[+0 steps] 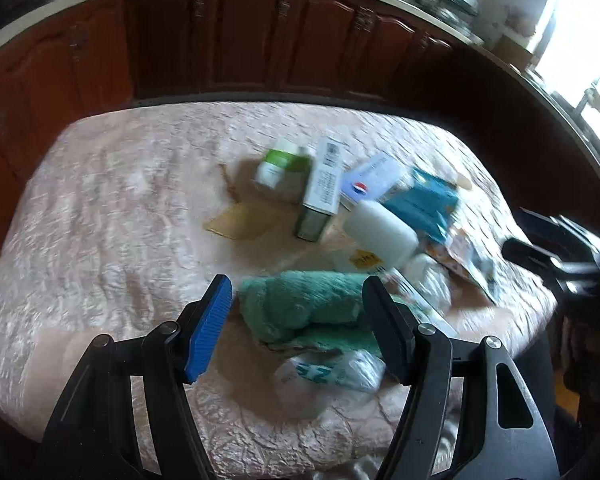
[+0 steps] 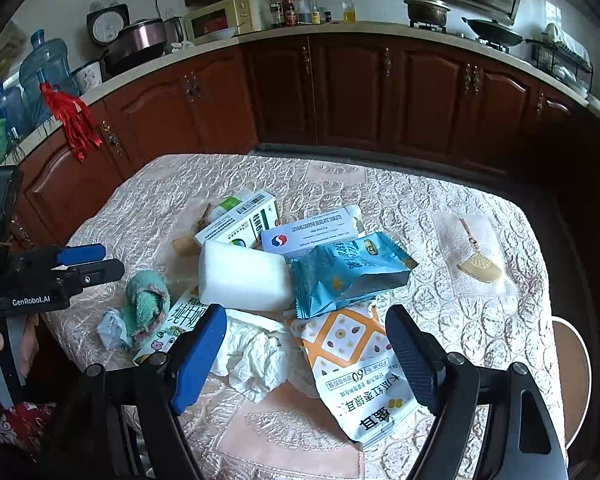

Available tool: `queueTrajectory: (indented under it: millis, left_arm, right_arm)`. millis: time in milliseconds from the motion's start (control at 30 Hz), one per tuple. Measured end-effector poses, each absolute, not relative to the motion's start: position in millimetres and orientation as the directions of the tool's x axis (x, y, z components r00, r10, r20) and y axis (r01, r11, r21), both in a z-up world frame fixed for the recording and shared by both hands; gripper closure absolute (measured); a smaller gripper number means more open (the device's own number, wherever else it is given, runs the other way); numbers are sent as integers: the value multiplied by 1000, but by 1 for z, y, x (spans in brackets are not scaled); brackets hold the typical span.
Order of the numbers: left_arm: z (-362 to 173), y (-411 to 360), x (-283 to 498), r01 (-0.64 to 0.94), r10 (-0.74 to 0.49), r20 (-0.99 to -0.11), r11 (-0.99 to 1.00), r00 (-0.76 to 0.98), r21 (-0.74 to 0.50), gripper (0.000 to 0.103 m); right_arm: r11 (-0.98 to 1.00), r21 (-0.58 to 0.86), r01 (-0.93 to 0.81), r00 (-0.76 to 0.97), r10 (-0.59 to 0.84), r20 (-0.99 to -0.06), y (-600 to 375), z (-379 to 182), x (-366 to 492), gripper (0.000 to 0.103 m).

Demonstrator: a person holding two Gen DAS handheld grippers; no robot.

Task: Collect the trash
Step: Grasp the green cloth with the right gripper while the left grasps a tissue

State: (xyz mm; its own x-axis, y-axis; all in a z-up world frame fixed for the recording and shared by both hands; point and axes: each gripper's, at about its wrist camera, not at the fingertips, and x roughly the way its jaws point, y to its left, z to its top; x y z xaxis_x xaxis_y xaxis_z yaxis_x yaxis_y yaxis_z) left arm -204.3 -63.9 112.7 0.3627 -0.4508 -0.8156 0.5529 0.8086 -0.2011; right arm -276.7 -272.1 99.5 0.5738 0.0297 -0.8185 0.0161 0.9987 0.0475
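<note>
A pile of trash lies on the table with a pink embossed cloth (image 2: 440, 208). It holds a white foam block (image 2: 244, 276), a blue snack bag (image 2: 348, 268), an orange and white packet (image 2: 356, 364), crumpled tissue (image 2: 256, 352), medicine boxes (image 2: 240, 220) and a green towel (image 2: 146, 300). My right gripper (image 2: 306, 356) is open just above the tissue and the packet. My left gripper (image 1: 300, 320) is open over the green towel (image 1: 300, 304) and a clear plastic wrapper (image 1: 332, 372). It also shows in the right wrist view (image 2: 96, 262) at the table's left edge.
Dark wood cabinets (image 2: 352, 88) run behind the table under a cluttered counter. A small fan-shaped charm on white paper (image 2: 480, 268) lies at the table's right. A stool (image 2: 572, 364) stands at the right edge. Water jugs (image 2: 44, 68) stand at left.
</note>
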Motion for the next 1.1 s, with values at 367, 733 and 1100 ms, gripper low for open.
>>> queueTrajectory:
  millis: [367, 733, 1100]
  left_arm:
    - [107, -58, -198, 593, -455, -841, 776, 293, -213, 36]
    - [103, -59, -227, 669, -459, -871, 705, 177, -235, 36]
    - [80, -62, -225, 660, -398, -894, 731, 206, -173, 86]
  right_arm:
    - [997, 76, 11, 551, 58, -833, -272, 92, -271, 24]
    - [993, 109, -42, 531, 114, -840, -257, 86, -262, 24]
    - [981, 138, -133, 508, 187, -841, -231, 87, -252, 24]
